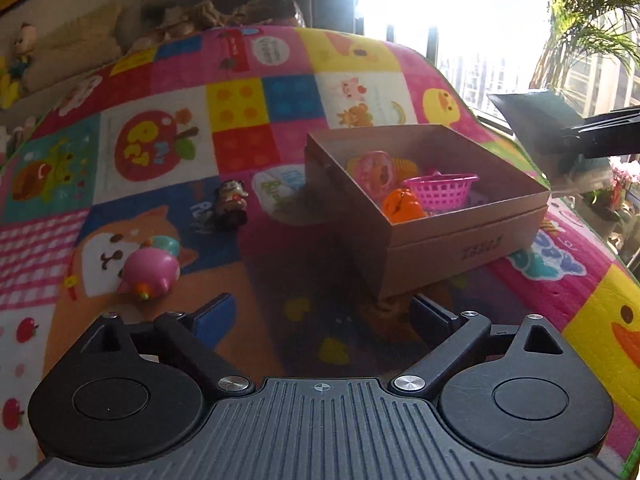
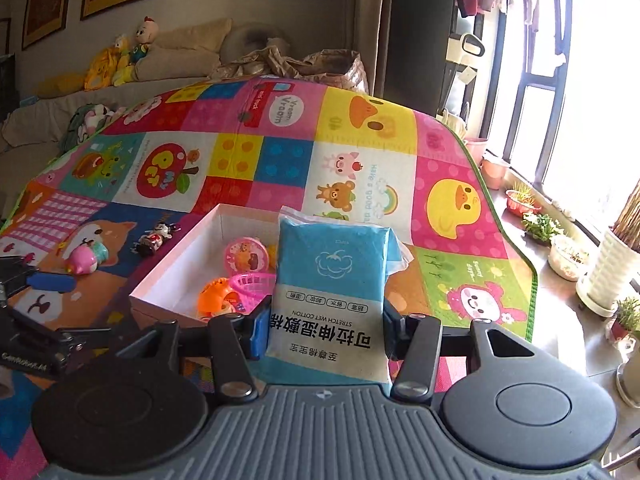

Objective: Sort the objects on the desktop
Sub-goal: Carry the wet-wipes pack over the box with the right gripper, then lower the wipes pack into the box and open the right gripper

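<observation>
Blue wet-cotton packet (image 2: 334,280), white-labelled, upright between right tool (image 2: 324,330) pads.

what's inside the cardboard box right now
Inside the cardboard box: a pink basket, an orange ball toy, a round pink toy and something yellow behind it. The near wall and these toys hide the floor.

From my right wrist view, the blue soft pack of wet cotton wipes (image 2: 334,276) blocks the far right of the open brown cardboard box (image 2: 176,264). The pink plastic toy basket (image 2: 252,286) is half hidden behind it. My left view clips that pack (image 1: 532,120) at the frame's right edge.
</observation>
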`<state>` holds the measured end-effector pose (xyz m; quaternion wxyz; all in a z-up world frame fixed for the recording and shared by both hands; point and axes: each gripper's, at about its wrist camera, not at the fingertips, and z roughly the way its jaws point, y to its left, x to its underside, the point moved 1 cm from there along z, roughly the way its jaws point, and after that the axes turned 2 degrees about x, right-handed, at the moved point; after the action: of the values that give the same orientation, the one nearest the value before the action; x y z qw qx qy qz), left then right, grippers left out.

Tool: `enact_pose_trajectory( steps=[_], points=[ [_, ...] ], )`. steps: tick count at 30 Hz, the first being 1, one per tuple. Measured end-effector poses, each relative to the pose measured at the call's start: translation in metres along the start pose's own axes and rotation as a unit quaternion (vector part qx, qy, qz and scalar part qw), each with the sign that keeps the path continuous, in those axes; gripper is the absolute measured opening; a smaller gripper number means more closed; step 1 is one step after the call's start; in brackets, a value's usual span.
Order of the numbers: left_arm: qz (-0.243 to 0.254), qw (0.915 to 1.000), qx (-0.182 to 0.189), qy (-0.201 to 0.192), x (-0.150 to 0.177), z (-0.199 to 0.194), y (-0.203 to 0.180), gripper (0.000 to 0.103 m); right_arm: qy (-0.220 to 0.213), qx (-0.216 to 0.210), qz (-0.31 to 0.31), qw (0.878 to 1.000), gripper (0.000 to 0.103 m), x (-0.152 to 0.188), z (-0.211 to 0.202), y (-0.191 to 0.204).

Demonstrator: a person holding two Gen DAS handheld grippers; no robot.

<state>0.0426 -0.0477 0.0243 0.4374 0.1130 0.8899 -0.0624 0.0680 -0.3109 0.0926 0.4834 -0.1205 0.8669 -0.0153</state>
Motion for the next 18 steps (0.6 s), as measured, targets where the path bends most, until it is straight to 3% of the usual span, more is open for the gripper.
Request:
enact_pose_trajectory(
  steps=[3, 6, 9, 13, 14, 16, 18],
  points=[
    [-0.025, 0.9997, -0.003, 0.006, 0.013, -0.01, 0.016, 0.099, 0.025, 0.042, -0.038, 0.998, 0.051, -0.012, 0.046, 0.01],
    [-0.043, 0.999, -0.006, 0.004, 0.019, -0.018, 0.028, 0.1, 0.061, 0.056, -0.062, 0.995, 0.051, -0.016, 0.087, 0.023],
    [-0.052, 0.9986, -0.011, 0.004, 0.021, -0.02, 0.036, 0.1, 0.077, 0.04, -0.072, 0.994, 0.051, -0.016, 0.109, 0.043],
    [-0.058, 0.9983, -0.012, 0.003, 0.024, -0.023, 0.043, 0.1, 0.112, -0.035, -0.023, 0.993, 0.052, -0.012, 0.123, 0.049],
    [-0.059, 0.9982, -0.013, 0.003, 0.025, -0.025, 0.045, 0.101, 0.109, -0.033, -0.022, 0.993, 0.054, -0.011, 0.121, 0.049],
    [-0.06, 0.9981, -0.016, 0.003, 0.027, -0.026, 0.049, 0.102, 0.096, -0.027, -0.029, 0.995, 0.069, -0.01, 0.11, 0.047],
    [-0.062, 0.9978, -0.022, 0.004, 0.029, -0.025, 0.052, 0.102, 0.084, -0.023, -0.034, 0.996, 0.072, -0.012, 0.097, 0.04]
  ],
)
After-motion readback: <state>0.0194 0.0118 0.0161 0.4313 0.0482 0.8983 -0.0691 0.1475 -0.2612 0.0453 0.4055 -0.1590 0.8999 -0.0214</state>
